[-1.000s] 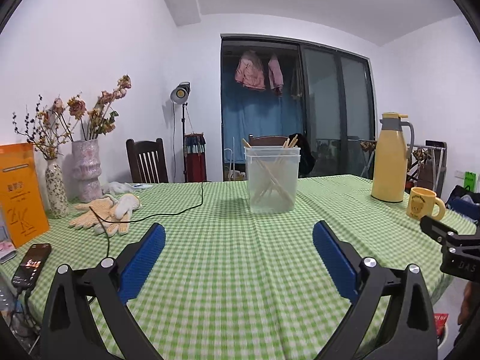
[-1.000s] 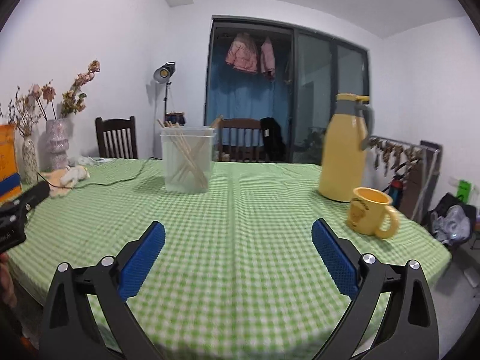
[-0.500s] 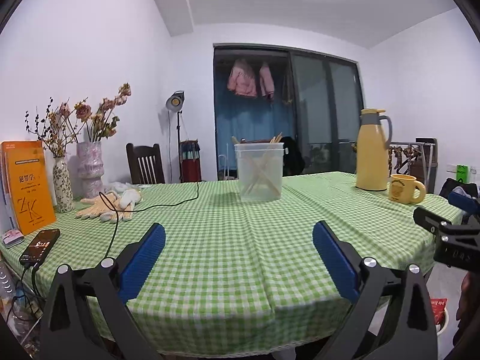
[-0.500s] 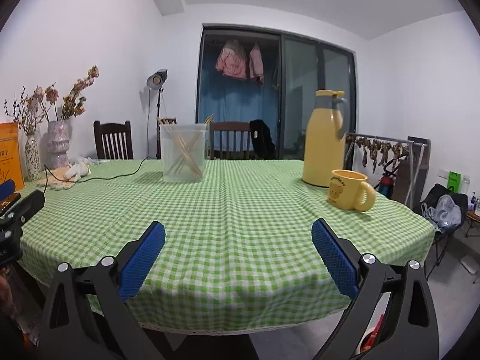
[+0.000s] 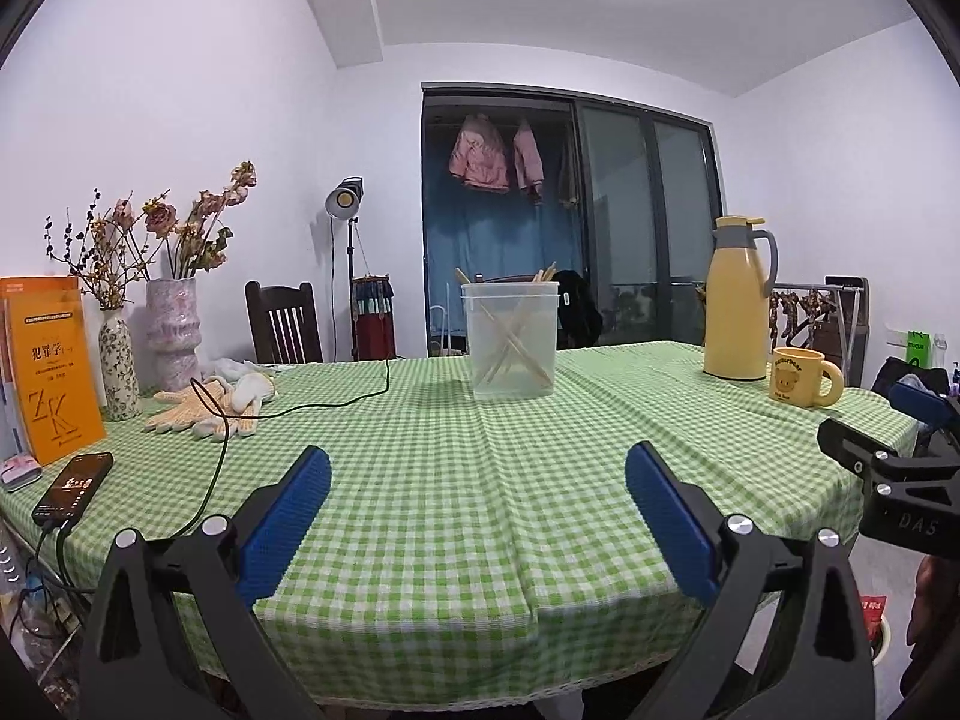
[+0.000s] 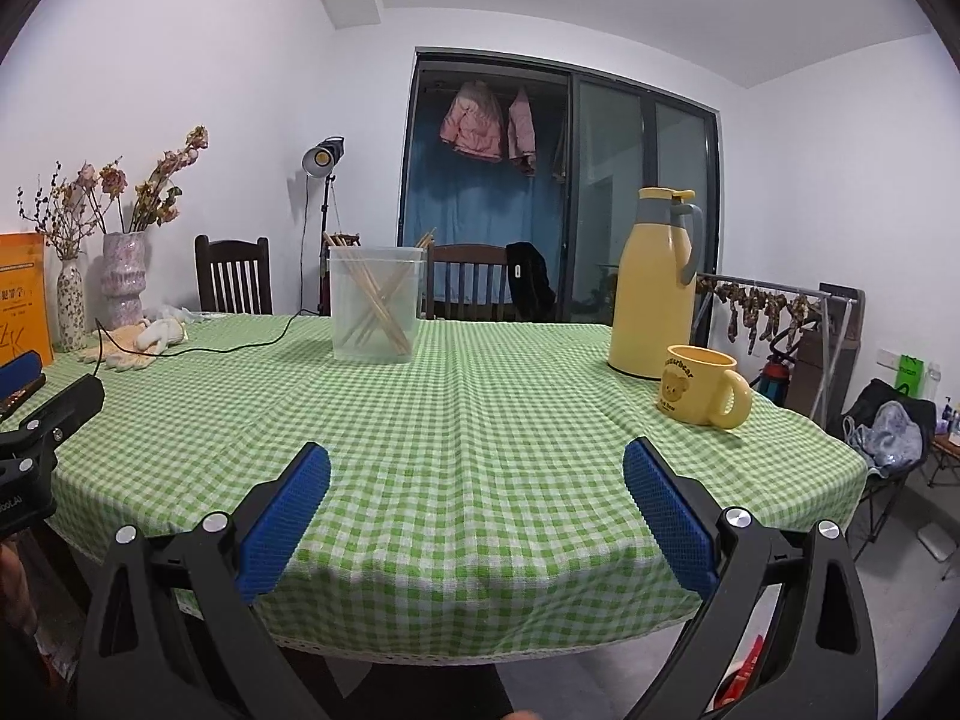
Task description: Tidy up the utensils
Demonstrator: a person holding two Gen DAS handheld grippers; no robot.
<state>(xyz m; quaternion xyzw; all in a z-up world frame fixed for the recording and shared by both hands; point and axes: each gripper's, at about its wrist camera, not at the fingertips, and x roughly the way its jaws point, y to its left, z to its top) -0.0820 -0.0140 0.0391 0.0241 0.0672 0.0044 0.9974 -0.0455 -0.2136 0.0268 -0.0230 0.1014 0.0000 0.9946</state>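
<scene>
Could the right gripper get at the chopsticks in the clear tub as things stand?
Probably yes. The right gripper is open and empty, and the checked cloth between it and the tub is bare. The chopsticks poke above the open rim; the mug and jug stand off to the right.

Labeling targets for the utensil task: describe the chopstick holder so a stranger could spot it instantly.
Start at the round table with the green checked tablecloth. Near its far middle, left of the yellow thermos jug, stands the clear plastic container. It is the only see-through thing there, with wooden chopsticks leaning crossed inside it.
</scene>
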